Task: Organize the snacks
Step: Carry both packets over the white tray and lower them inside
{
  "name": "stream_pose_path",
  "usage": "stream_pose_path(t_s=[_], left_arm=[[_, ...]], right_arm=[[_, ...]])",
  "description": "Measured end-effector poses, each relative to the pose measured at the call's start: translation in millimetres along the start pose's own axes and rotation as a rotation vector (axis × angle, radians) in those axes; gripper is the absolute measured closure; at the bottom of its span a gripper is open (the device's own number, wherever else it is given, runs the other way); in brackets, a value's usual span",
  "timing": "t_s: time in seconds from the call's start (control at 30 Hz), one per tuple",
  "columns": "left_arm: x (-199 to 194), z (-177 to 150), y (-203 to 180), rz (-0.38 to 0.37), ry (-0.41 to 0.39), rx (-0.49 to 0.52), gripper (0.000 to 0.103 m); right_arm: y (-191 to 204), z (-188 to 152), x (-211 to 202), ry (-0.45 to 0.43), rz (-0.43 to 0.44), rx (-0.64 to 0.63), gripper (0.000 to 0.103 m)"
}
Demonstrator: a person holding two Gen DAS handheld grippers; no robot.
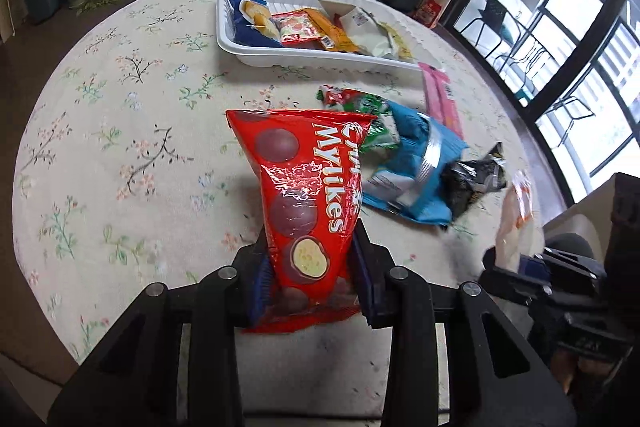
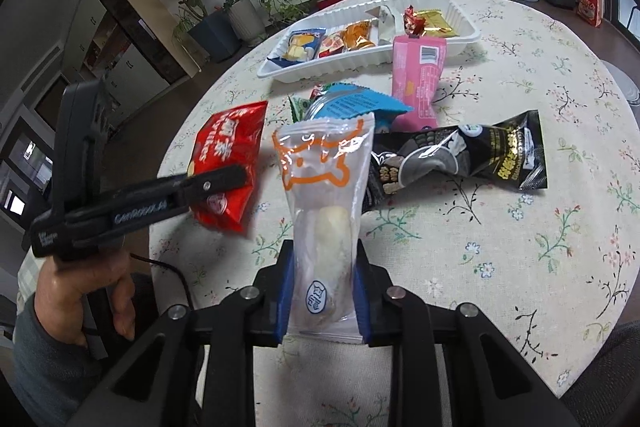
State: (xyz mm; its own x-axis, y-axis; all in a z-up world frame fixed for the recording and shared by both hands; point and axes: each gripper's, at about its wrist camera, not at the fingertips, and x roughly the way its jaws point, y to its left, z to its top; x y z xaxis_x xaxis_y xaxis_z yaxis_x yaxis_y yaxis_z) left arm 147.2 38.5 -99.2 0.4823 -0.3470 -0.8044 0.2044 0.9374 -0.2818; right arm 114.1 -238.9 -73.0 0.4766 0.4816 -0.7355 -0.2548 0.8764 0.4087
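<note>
Both tongs are clenched — the left gripper (image 1: 310, 259) on the red Mylikes bag (image 1: 300, 195), the right gripper (image 2: 322, 287) on a clear pouch (image 2: 324, 211).

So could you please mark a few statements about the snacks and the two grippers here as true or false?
1. The left gripper holds a red bag. True.
2. The right gripper is empty. False: it grips a clear packet.
3. The white tray already holds several snacks. True.
4. The black packet lies in the tray. False: it lies on the tablecloth.
5. The pink packet lies outside the tray, beside it. True.
</note>
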Motion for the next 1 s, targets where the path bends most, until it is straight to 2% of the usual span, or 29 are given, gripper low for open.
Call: stream_pose_path(t_s=[0.2, 0.43, 0.73, 1.0], left_arm=[[-22, -15, -13, -0.089, -0.043, -0.033, 0.071], [-38, -1, -20, -0.138, -0.091, -0.041, 0.071], [-48, 36, -7, -0.169, -0.139, -0.070, 0.071], [-57, 92, 0, -0.152, -0.188, -0.045, 0.071]], right_arm=[[-8, 11, -18, -0.036, 0.012, 0.027, 0.075], [-30, 30, -42, -0.090, -0.008, 0.072, 0.075], [-64, 63, -64, -0.157, -0.056, 0.112, 0.075], [-80, 116, -74, -0.216, -0.104, 0.085, 0.075]])
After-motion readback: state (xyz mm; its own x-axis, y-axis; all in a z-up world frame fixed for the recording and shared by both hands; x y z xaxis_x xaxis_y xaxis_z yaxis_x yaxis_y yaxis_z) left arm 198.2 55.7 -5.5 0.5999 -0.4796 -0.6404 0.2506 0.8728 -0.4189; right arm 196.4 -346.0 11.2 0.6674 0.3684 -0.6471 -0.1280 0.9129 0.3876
